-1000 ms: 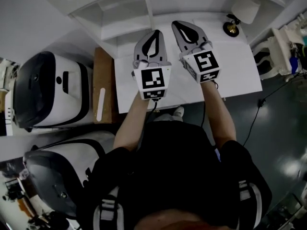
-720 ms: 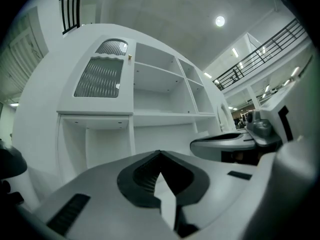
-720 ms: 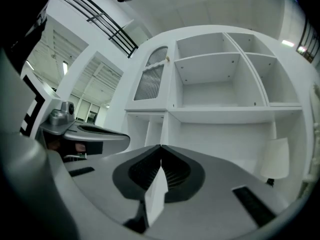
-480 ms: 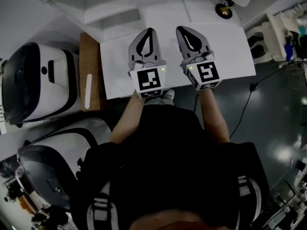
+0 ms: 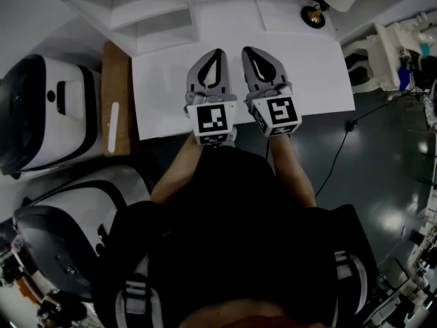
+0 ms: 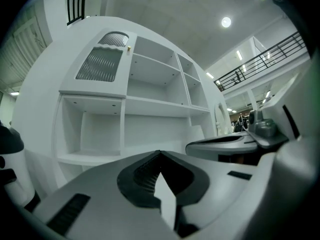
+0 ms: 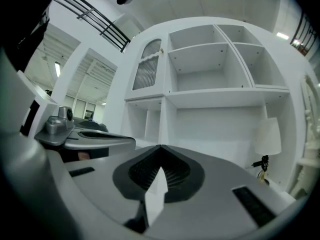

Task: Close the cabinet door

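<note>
The white cabinet [image 5: 164, 12] stands at the back of a white table [image 5: 307, 67]. Its door [image 6: 102, 64] is an arched panel with a ribbed insert and a small gold knob [image 6: 128, 48], at the upper left of the cabinet. The door [image 7: 147, 66] looks flush with the cabinet front. My left gripper [image 5: 217, 50] and right gripper [image 5: 247, 48] hover side by side over the table's front edge, both pointing at the cabinet and well short of it. The jaws of the left gripper [image 6: 160, 152] are shut on nothing. The right gripper [image 7: 161, 146] is shut and empty too.
A lamp [image 5: 314, 16] with a white shade stands at the table's back right. A wooden board [image 5: 115, 101] lies along the table's left side. Large white-and-black machines [image 5: 41, 115] fill the floor at the left. A cable [image 5: 334, 162] runs across the dark floor at the right.
Both grippers have drawn back from the cabinet towards the table's front edge and come closer together. Their jaws have stayed shut.
</note>
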A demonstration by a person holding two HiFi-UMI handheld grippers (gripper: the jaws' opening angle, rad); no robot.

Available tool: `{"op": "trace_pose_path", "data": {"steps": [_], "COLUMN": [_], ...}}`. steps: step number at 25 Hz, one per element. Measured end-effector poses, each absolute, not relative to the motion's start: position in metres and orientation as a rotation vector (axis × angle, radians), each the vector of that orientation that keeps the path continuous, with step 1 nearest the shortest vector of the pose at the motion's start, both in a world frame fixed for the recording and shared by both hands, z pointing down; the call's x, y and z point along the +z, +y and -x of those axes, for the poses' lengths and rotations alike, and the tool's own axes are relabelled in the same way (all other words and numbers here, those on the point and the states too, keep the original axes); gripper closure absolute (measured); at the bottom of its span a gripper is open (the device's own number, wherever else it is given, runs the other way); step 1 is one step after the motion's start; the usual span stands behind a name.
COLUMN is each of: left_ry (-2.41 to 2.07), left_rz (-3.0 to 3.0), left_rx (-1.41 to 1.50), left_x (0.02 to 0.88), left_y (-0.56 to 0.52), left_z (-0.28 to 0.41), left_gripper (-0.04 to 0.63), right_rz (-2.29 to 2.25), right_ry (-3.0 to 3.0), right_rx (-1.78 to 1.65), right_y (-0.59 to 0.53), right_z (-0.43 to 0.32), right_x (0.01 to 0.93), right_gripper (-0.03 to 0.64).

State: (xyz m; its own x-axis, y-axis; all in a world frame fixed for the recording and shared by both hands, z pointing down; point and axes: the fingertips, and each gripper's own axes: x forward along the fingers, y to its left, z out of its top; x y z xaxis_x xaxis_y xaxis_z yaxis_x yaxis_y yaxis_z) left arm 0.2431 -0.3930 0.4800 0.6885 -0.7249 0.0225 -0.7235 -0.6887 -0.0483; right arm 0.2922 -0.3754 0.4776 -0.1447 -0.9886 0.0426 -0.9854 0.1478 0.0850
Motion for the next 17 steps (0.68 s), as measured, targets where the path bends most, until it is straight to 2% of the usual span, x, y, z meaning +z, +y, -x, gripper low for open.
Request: {"op": "trace_pose_path", "data": {"steps": [17], "left_ry": [1.259], "left_rz": [2.891], "left_rx": [-0.046], "left_x": [0.486], "left_y": [-0.394], "left_z": [-0.230], "left_gripper": [0.584], "right_rz": [-1.935], "right_ry": [-2.346], "right_rx": [-0.065], "right_y": [-0.379], "right_z": [-0.278], "right_x": [0.475], "right_gripper": [0.598]}}
